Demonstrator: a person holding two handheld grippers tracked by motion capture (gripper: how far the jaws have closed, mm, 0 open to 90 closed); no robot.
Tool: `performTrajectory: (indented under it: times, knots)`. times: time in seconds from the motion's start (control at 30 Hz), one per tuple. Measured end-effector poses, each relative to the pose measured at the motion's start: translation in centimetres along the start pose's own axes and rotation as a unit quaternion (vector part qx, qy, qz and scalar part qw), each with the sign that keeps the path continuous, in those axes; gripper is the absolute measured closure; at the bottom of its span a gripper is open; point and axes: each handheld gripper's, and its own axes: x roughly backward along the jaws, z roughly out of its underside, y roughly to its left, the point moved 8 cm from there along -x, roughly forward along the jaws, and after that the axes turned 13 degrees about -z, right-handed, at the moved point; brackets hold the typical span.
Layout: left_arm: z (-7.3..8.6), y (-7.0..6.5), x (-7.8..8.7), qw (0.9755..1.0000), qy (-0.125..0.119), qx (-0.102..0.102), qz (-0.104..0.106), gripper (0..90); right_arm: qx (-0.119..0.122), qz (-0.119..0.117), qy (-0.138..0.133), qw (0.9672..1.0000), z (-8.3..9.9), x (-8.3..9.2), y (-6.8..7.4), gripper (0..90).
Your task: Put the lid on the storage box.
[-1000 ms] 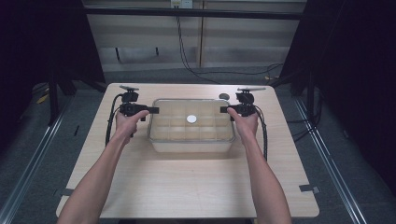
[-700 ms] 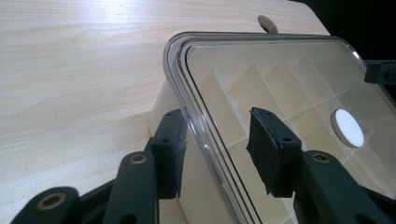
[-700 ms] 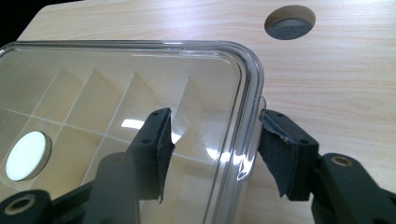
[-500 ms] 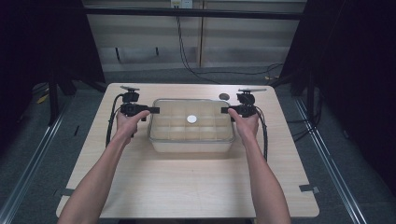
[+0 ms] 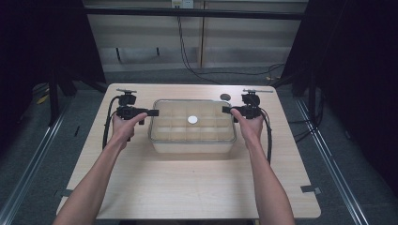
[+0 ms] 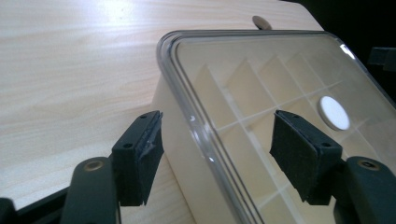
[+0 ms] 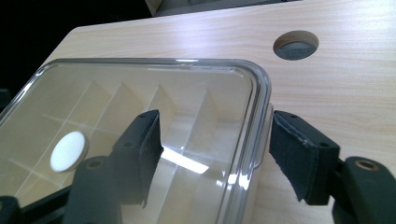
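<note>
A clear plastic box point(image 5: 192, 126) with a transparent lid point(image 6: 261, 88) sat flat near the middle of the table point(image 5: 187, 187). Its inside was split by dividers into compartments, and a small white disc point(image 5: 192, 120) lay at the lid's centre.

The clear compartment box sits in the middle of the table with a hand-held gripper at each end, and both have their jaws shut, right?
Not shut. Both gripper views show the jaws open, straddling the lid edge of the clear compartment box. Left hand-held gripper, right hand-held gripper.

Both hand-held grippers — left point(image 5: 153, 112), right point(image 5: 226, 109) — agape.
</note>
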Motion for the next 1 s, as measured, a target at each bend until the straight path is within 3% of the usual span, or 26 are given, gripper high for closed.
performTrajectory:
  times: [0.07, 0.13, 0.2, 0.3, 0.47, 0.6, 0.67, 0.73, 0.77, 0.93, 1.0]
  knots:
    - [0.0, -0.2, 0.2, 1.0000, -0.002, 0.000, -0.001, 36.2, 0.003, -0.003, 0.000, 1.0000, 0.1, 0.2, 0.2, 31.0]
    - [0.2, -0.6, 1.1, 0.9998, -0.010, -0.016, 0.003, 36.2, 0.013, -0.016, -0.008, 0.9998, 0.1, 0.9, 1.2, 29.9]
    - [0.2, -0.9, 1.4, 0.9997, -0.016, -0.017, 0.009, 36.3, 0.024, -0.022, -0.015, 0.9994, 0.1, 1.3, 1.7, 29.8]
    - [0.7, -1.1, 2.2, 0.9991, -0.024, -0.035, 0.005, 36.8, 0.031, -0.025, -0.017, 0.9991, 0.2, 1.7, 2.0, 29.4]
    - [1.5, -0.9, 3.5, 0.9987, -0.039, -0.032, 0.001, 38.8, 0.040, -0.051, -0.031, 0.9974, 0.7, 3.0, 3.1, 27.0]
    - [2.2, -0.9, 4.2, 0.9984, -0.040, -0.039, -0.007, 39.3, 0.050, -0.047, -0.024, 0.9974, 1.6, 3.9, 3.5, 29.4]
    - [2.4, -1.2, 5.3, 0.9969, -0.063, -0.047, -0.002, 42.8, 0.060, -0.059, -0.032, 0.9960, 2.4, 5.0, 4.3, 33.7]
    - [2.6, -1.4, 5.7, 0.9963, -0.070, -0.049, -0.001, 43.6, 0.062, -0.068, -0.039, 0.9950, 2.5, 5.3, 4.5, 34.9]
    - [3.1, -1.5, 6.0, 0.9966, -0.066, -0.049, 0.011, 43.7, 0.064, -0.077, -0.051, 0.9937, 2.9, 6.1, 4.9, 34.9]
    - [3.9, -1.6, 7.3, 0.9955, -0.077, -0.054, 0.008, 44.8, 0.072, -0.068, -0.048, 0.9939, 3.9, 7.2, 4.9, 35.7]
    - [4.7, -1.5, 8.2, 0.9948, -0.077, -0.066, 0.003, 45.0, 0.074, -0.071, -0.049, 0.9935, 4.8, 8.1, 5.2, 35.7]
